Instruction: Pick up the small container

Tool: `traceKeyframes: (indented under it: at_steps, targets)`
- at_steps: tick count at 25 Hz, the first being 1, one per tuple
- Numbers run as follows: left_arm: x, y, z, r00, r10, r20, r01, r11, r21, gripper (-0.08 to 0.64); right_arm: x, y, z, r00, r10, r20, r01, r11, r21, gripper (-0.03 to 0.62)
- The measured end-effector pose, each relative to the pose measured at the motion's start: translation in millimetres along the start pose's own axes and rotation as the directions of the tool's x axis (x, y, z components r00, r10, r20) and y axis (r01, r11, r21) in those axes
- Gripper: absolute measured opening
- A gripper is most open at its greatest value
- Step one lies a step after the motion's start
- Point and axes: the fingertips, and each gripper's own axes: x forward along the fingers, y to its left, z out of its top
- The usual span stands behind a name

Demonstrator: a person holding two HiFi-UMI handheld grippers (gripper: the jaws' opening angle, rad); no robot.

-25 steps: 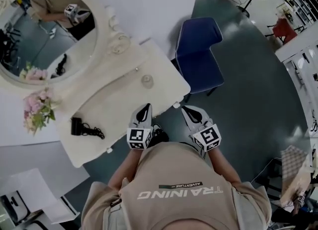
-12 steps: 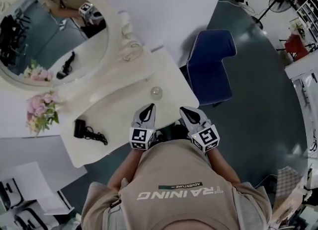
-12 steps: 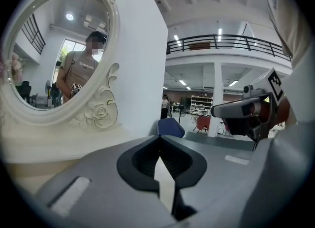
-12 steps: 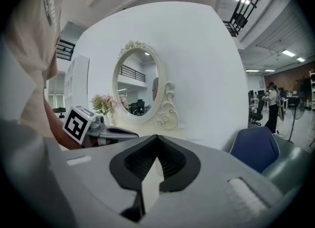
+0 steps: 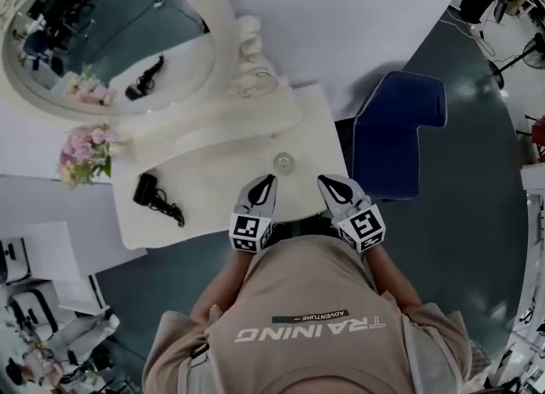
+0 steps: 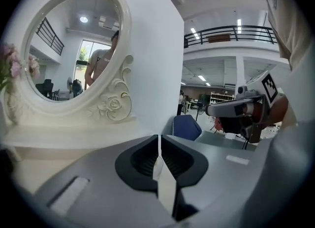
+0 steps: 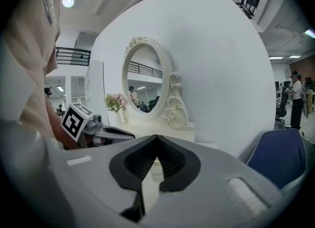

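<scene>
container [image 5: 283, 162]: small clear jar, upright on table [image 5: 213, 184], near its front-right corner. Nothing touches it.
left gripper [image 5: 270, 179]: jaws closed tip to tip, nothing between them. Over the table's front edge, just left of and nearer the person than the container.
right gripper [image 5: 327, 179]: jaws closed, empty. At the front-right corner, just right of the container, apart from it.
writing: shirt [image 5: 306, 324] reads "TRAINING" in big letters, small "ADVENTURE" tag above it, both upside down in the head view. Each gripper's cube carries black-and-white square codes, no readable text.
dryer [image 5: 146, 190]: black, with its cord, at the table's front-left.
flowers [image 5: 85, 150]: pink, at the table's left edge.
mirror [image 5: 111, 43]: oval, white carved frame, along the back edge.
chair [image 5: 400, 133]: blue, on the floor off the table's right edge.
</scene>
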Motion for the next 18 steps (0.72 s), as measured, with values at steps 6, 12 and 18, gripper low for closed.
traceKeyframes:
  at_steps: [6, 12, 18]
  targets:
    - [26, -5, -22, 0.998, 0.045, -0.046, -0.046, 0.999, -0.019, 0.196, 2, -20, -2, 0.998, 0.066, -0.006, -0.066, 0.997, -0.034, 0.003]
    - [50, 4, -52, 0.989, 0.096, -0.115, -0.1, 0.995, -0.025, 0.373, 5, -26, -10, 0.996, 0.09, -0.022, -0.091, 0.995, -0.033, 0.003]
    - [71, 12, -87, 0.982, 0.108, -0.158, -0.116, 0.992, -0.041, 0.427, -3, -26, -24, 0.992, 0.104, -0.066, -0.106, 0.994, -0.029, 0.003]
